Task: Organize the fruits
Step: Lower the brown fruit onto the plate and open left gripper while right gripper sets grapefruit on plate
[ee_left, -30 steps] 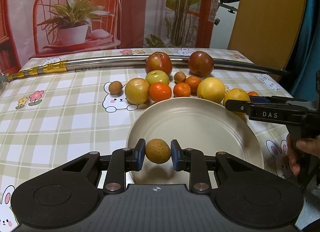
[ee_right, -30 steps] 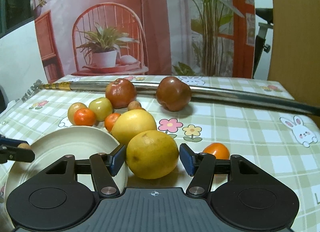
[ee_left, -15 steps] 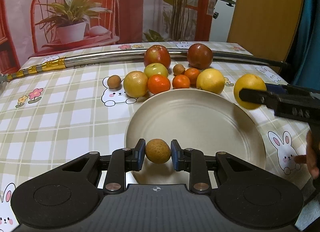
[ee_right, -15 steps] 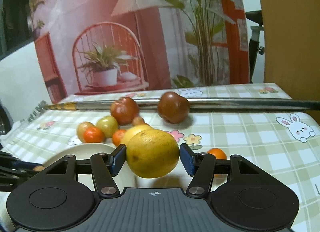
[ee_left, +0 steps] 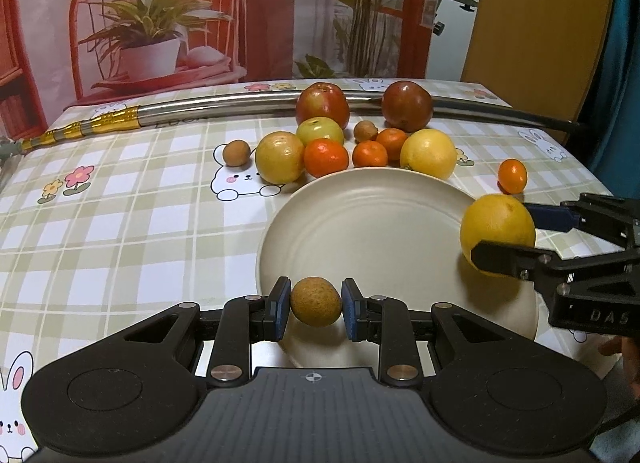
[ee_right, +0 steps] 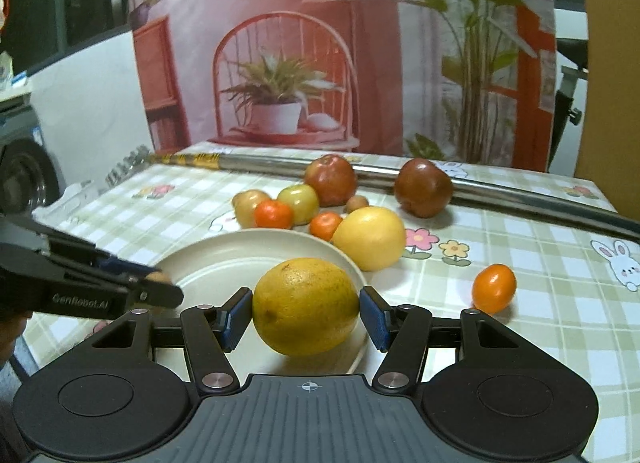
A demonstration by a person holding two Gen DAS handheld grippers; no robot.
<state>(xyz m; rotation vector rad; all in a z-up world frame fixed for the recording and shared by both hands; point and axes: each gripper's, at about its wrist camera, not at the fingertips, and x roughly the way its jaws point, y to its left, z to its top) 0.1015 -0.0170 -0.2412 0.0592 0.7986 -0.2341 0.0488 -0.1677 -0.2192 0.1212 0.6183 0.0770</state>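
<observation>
My left gripper (ee_left: 316,309) is shut on a small brown round fruit (ee_left: 316,302), held over the near rim of the cream plate (ee_left: 360,223). My right gripper (ee_right: 306,313) is shut on a large yellow citrus (ee_right: 306,305) and holds it above the plate's (ee_right: 248,255) right edge; in the left wrist view that citrus (ee_left: 498,227) hangs over the plate's right rim. Behind the plate lie two red apples (ee_left: 323,103), a second yellow citrus (ee_left: 428,153), a yellow-green fruit (ee_left: 280,157), several tangerines (ee_left: 326,157) and small brown fruits (ee_left: 236,153).
A small orange fruit (ee_left: 512,175) lies alone right of the plate. A long metal rod with a gold handle (ee_left: 240,107) runs across the back of the checked tablecloth (ee_left: 120,223). A person's hand (ee_left: 628,351) shows at the right edge.
My right gripper has lifted the large yellow citrus off the table and carried it left, from beside the plate to above its right rim. The left gripper has stayed in place with its brown fruit.
</observation>
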